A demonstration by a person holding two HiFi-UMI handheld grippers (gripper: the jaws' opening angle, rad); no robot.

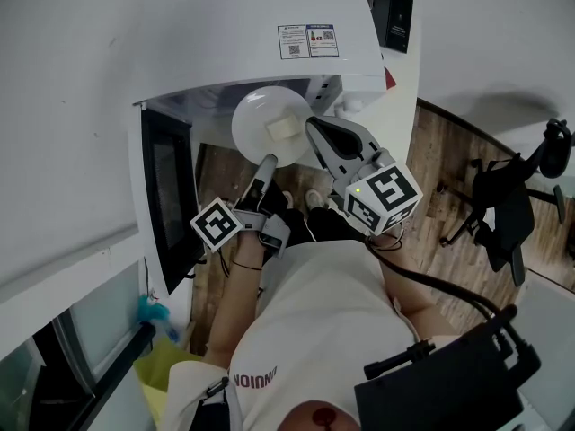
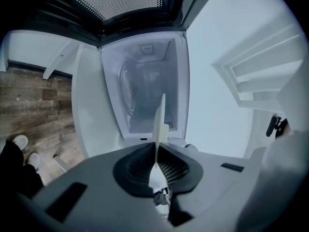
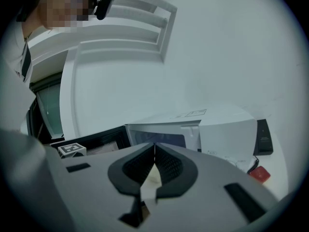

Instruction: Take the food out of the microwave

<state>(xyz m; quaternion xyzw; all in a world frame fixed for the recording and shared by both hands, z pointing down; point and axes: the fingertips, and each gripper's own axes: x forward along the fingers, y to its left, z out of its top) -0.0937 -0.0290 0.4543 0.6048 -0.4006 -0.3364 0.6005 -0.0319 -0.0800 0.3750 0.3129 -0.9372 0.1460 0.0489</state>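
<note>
White plate [image 1: 256, 119], white microwave [image 1: 225, 25], black door [image 1: 166, 187], brown wood-grain floor [image 1: 445, 164].

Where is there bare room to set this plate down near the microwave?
The microwave top is bare left of its stickers, and the cavity behind the plate looks empty. Crowded at the opening: the left hand-held gripper clamps the plate, the right hand-held gripper sits shut beside it, the open door alongside.
</note>
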